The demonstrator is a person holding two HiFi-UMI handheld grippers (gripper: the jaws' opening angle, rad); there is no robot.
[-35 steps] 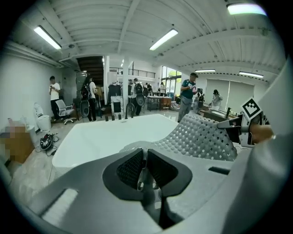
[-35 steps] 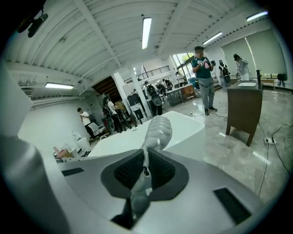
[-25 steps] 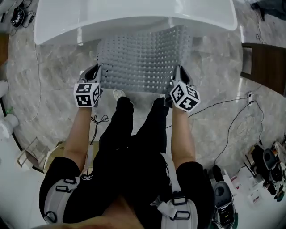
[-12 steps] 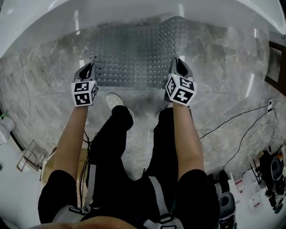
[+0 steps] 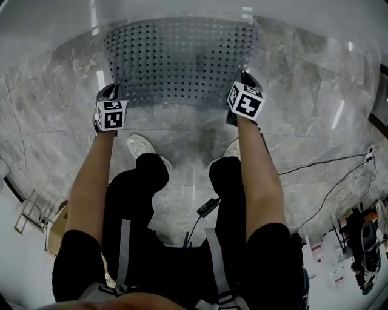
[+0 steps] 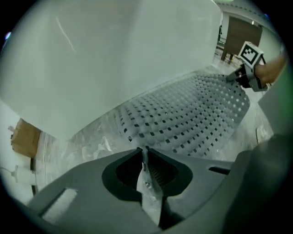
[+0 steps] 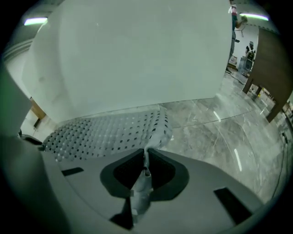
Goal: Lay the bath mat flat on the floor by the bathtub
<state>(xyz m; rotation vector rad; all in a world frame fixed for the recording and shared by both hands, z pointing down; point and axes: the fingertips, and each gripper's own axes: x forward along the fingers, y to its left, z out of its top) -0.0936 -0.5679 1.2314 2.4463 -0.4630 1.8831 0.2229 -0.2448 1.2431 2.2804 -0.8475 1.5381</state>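
Both grippers now sit farther toward 12 o'clock than a second ago, and the bath mat [image 5: 182,60] spreads wider over the marble floor [image 5: 315,91] beside the bathtub [image 5: 48,18]. Your left gripper [image 5: 112,92] pinches its near corner at 10 o'clock and your right gripper [image 5: 244,79] pinches the corner at 1 o'clock. Both pairs of jaws are almost closed on the thin edge.

Ahead of the left gripper [image 6: 144,153] and right gripper [image 7: 146,155] the tub [image 6: 91,59] runs off-frame — the mat [image 6: 183,114] corners vanish between the jaws.
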